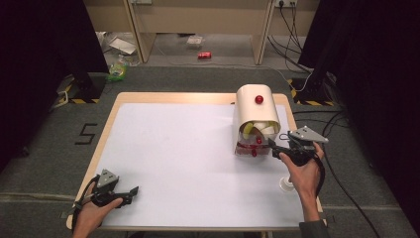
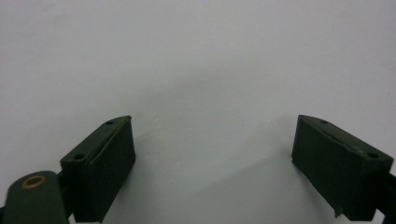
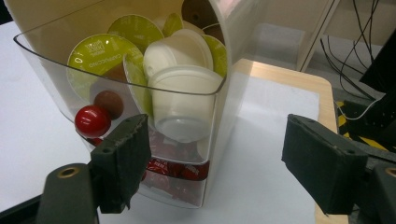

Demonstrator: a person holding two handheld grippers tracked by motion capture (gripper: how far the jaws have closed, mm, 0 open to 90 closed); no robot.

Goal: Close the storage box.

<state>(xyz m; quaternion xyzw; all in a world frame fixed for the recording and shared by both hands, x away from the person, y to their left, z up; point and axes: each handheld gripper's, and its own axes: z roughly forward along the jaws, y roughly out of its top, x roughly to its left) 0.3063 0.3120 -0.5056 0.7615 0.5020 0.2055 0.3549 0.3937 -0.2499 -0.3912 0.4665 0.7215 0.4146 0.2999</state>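
1. Step in hand, as judged: right gripper (image 1: 275,146) at the front of the dispenser (image 1: 254,119), jaws wide, nothing between them. Reach, not yet a grip.
2. Next move likely calls for lining the jaws on the red knob (image 3: 92,120) or a white pod (image 3: 184,102) in the clear tray (image 3: 42,70), then closing.
3. Dispenser stands right of centre on the table (image 1: 173,163), towards its far edge; cream hood, green-lidded pods (image 3: 100,58), red wrappers below.
4. Left gripper (image 1: 132,191) rests near the front left corner, jaws wide, empty.

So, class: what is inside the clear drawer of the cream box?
The clear drawer holds coffee pods: green-lidded ones and cream cups. Red packets lie underneath. Anything deeper is hidden by the pods in front.
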